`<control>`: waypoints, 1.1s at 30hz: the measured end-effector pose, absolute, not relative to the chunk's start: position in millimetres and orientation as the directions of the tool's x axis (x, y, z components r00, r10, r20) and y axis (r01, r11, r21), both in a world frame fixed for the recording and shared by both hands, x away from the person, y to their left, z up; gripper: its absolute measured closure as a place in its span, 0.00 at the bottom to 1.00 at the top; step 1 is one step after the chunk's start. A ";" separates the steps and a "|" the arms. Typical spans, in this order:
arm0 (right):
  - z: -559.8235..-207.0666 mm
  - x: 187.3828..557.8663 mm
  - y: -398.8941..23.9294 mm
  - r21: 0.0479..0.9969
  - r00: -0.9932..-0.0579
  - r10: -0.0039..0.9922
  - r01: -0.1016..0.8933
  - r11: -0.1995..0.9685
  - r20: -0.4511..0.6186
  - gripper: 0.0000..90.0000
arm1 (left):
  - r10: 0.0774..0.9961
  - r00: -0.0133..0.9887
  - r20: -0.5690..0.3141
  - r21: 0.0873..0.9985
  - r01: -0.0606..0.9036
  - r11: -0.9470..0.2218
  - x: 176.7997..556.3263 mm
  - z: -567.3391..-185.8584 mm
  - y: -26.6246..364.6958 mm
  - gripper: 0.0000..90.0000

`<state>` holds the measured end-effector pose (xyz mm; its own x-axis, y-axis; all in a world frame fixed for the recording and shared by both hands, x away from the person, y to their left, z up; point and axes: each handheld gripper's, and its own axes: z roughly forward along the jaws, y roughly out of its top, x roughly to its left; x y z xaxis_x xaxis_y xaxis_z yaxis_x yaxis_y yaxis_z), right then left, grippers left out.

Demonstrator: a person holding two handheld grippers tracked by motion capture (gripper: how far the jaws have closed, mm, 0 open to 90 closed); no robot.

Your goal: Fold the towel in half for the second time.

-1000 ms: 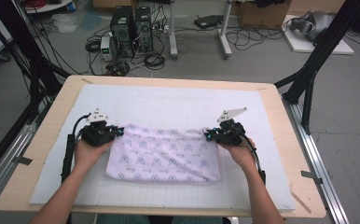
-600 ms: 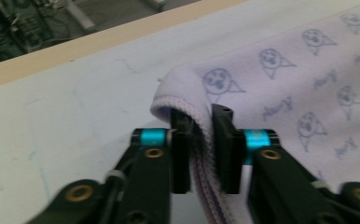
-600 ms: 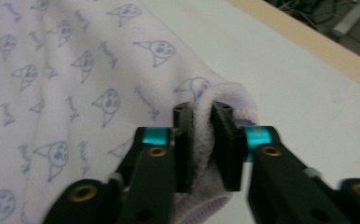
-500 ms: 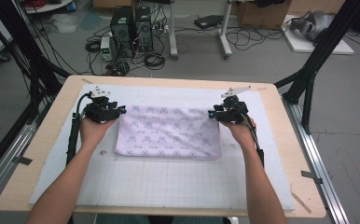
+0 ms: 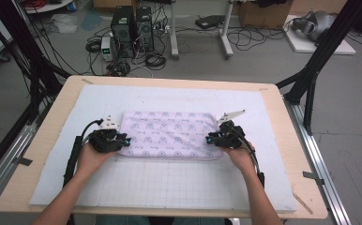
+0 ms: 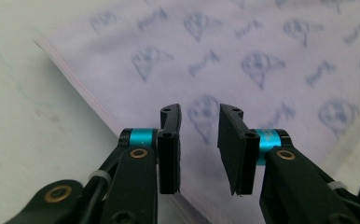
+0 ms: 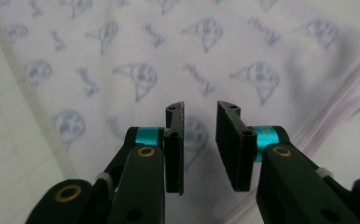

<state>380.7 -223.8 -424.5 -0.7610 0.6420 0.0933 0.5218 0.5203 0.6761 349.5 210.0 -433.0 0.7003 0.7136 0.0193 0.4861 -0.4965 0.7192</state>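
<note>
A folded white cloth printed with pale blue motifs lies flat on the white grid mat. My left gripper sits at the cloth's near left corner and points right over its edge. My right gripper mirrors it at the near right corner. In the left gripper view the jaws stand a little apart above the cloth, having just been closing, with no fabric pinched between them. The right gripper shows the same narrow gap over the cloth, also just closing on nothing.
The mat covers most of a wooden table. Black frame posts rise at the far corners. Computer towers and cables lie on the floor beyond. Open mat stretches in front of the cloth.
The cloth was slid away from the person and now lies farther up the mat. Both grippers have let go of its far corners and come back to its near corners.
</note>
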 end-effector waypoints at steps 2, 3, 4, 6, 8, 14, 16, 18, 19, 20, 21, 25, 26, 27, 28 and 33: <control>-429.1 377.1 -224.6 0.651 -0.759 0.643 0.540 0.533 0.103 0.79 | 0.718 0.696 0.003 0.738 0.483 -0.472 345.8 -436.1 215.9 0.75; -429.1 374.5 -225.3 0.662 -0.757 0.646 0.534 0.525 0.099 0.80 | 0.721 0.693 0.001 0.742 0.483 -0.465 344.7 -436.1 217.2 0.75; -429.2 371.1 -226.5 0.671 -0.758 0.647 0.523 0.525 0.086 0.80 | 0.723 0.691 -0.001 0.742 0.485 -0.462 343.8 -436.3 218.5 0.74; -432.2 366.6 -229.4 0.676 -0.754 0.650 0.528 0.514 0.095 0.78 | 0.720 0.694 -0.004 0.743 0.484 -0.462 343.4 -436.2 220.2 0.73; -434.4 363.9 -232.0 0.690 -0.749 0.653 0.529 0.494 0.106 0.77 | 0.721 0.693 -0.003 0.747 0.481 -0.459 343.1 -436.8 220.1 0.72; -429.7 358.9 -225.1 0.722 -0.757 0.646 0.501 0.478 0.098 0.55 | 0.737 0.675 -0.034 0.765 0.492 -0.416 341.0 -432.9 223.3 0.57; -425.2 357.4 -223.3 0.737 -0.747 0.659 0.493 0.463 0.085 0.45 | 0.744 0.667 -0.042 0.774 0.492 -0.397 338.8 -430.5 224.7 0.52; -420.8 355.2 -223.9 0.753 -0.743 0.661 0.490 0.439 0.098 0.40 | 0.746 0.664 -0.053 0.785 0.489 -0.380 335.0 -427.4 226.5 0.47; -417.8 352.8 -224.1 0.765 -0.739 0.667 0.481 0.429 0.091 0.37 | 0.746 0.663 -0.057 0.788 0.489 -0.374 333.5 -426.5 226.9 0.45; -416.3 351.3 -224.3 0.771 -0.736 0.672 0.477 0.422 0.088 0.36 | 0.747 0.662 -0.062 0.792 0.488 -0.367 331.7 -425.5 227.8 0.42; -414.9 350.4 -225.3 0.779 -0.736 0.672 0.470 0.415 0.086 0.34 | 0.747 0.661 -0.069 0.794 0.490 -0.360 329.7 -424.5 228.3 0.39; -412.4 346.1 -227.1 0.787 -0.735 0.669 0.477 0.390 0.114 0.23 | 0.738 0.669 -0.085 0.810 0.478 -0.340 320.5 -421.6 230.6 0.34; -412.2 344.9 -227.2 0.786 -0.734 0.669 0.480 0.390 0.117 0.22 | 0.731 0.677 -0.079 0.810 0.471 -0.348 317.2 -420.4 231.6 0.34; -412.0 341.9 -227.1 0.787 -0.738 0.664 0.479 0.388 0.122 0.22 | 0.730 0.679 -0.078 0.814 0.466 -0.347 315.4 -419.7 231.9 0.33; -411.9 339.8 -226.7 0.789 -0.742 0.660 0.475 0.390 0.120 0.21 | 0.733 0.676 -0.079 0.816 0.466 -0.342 313.7 -419.1 232.1 0.31; -410.9 331.6 -224.9 0.791 -0.748 0.656 0.461 0.402 0.103 0.17 | 0.740 0.669 -0.073 0.825 0.458 -0.332 307.6 -417.6 235.3 0.22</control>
<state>331.6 -224.9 -410.9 -0.7477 0.6561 0.1026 0.4611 0.4018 0.7912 307.6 235.3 -417.6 0.6689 0.7397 -0.0734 0.4578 -0.3323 0.8246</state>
